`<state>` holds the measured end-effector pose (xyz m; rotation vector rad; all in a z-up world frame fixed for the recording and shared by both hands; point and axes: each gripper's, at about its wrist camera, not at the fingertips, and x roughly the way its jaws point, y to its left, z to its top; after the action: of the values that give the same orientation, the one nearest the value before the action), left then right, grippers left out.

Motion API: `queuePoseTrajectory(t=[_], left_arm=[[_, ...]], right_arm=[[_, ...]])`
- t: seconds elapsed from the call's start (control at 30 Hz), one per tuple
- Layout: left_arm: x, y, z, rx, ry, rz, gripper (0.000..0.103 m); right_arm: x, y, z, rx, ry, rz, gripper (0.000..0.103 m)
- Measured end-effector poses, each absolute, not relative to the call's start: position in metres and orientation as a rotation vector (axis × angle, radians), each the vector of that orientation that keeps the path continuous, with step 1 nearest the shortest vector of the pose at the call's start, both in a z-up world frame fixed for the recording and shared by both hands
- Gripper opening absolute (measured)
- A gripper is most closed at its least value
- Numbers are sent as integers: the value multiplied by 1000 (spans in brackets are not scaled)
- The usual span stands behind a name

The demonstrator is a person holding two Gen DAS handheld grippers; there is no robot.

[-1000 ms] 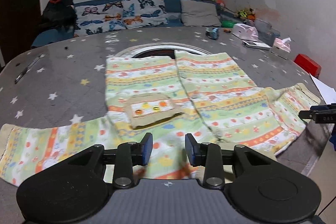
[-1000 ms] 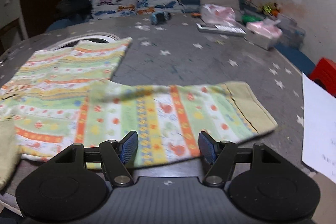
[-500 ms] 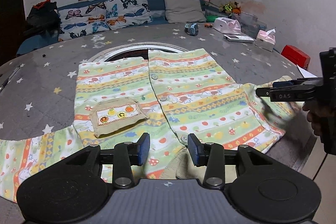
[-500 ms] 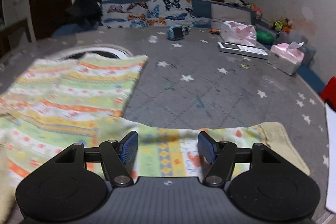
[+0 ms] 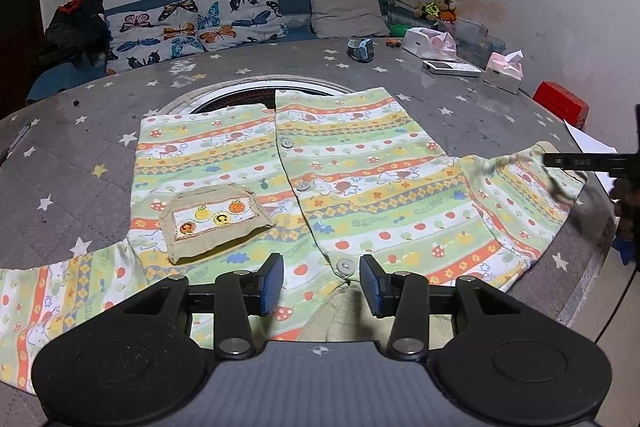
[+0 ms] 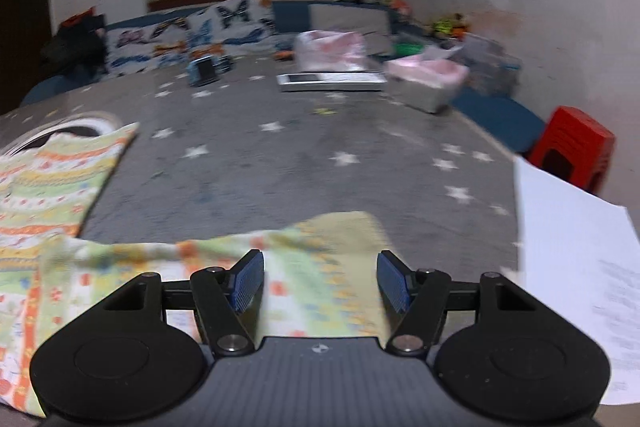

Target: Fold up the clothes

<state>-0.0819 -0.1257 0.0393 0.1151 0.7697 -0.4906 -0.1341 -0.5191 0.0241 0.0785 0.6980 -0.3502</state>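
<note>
While the striped shirt (image 5: 352,187) lies spread front-up on the grey star-print cover (image 5: 80,155), its buttoned placket runs down the middle and both sleeves reach out sideways. A tan pocket (image 5: 214,221) with embroidered fruit sits on the panel left of the placket in the left wrist view. The shirt's far hem overlaps a round white-rimmed opening (image 5: 248,89) in the cover.

The left gripper (image 5: 322,283) hovers above the near end of the placket, close to the lowest button. Its jaws are opening, the blue pads stand partly apart, and no cloth is pinched between them.

The right gripper (image 6: 320,281) hangs over the right sleeve (image 6: 280,267), near the pale cuff. Its jaws stand moderately wide and grip nothing; the sleeve lies below them. This view is blurred, so whether the pads touch the fabric cannot be told. In the left wrist view, one of that gripper's fingers (image 5: 588,161) shows above the sleeve end.

A white sheet of paper (image 6: 576,267) lies just right of the sleeve. Further off stand a red stool (image 6: 572,147), a pink tissue box (image 5: 503,71) and a flat white device (image 5: 450,67). Butterfly-print pillows (image 5: 200,23) line the back edge.
</note>
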Motion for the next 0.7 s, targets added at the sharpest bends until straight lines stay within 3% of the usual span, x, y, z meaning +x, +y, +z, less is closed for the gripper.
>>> queuePoseTrajectory(t=[0.37, 0.53, 0.7], left_arm=[[-82, -134, 39, 114, 780, -480, 60], [-81, -132, 39, 102, 782, -451, 69], [-78, -130, 37, 90, 799, -427, 72]], right_arm=[[-165, -544, 17, 137, 710, -401, 60], [-161, -540, 17, 145, 700, -389, 49], [-161, -537, 18, 162, 691, -370, 29]])
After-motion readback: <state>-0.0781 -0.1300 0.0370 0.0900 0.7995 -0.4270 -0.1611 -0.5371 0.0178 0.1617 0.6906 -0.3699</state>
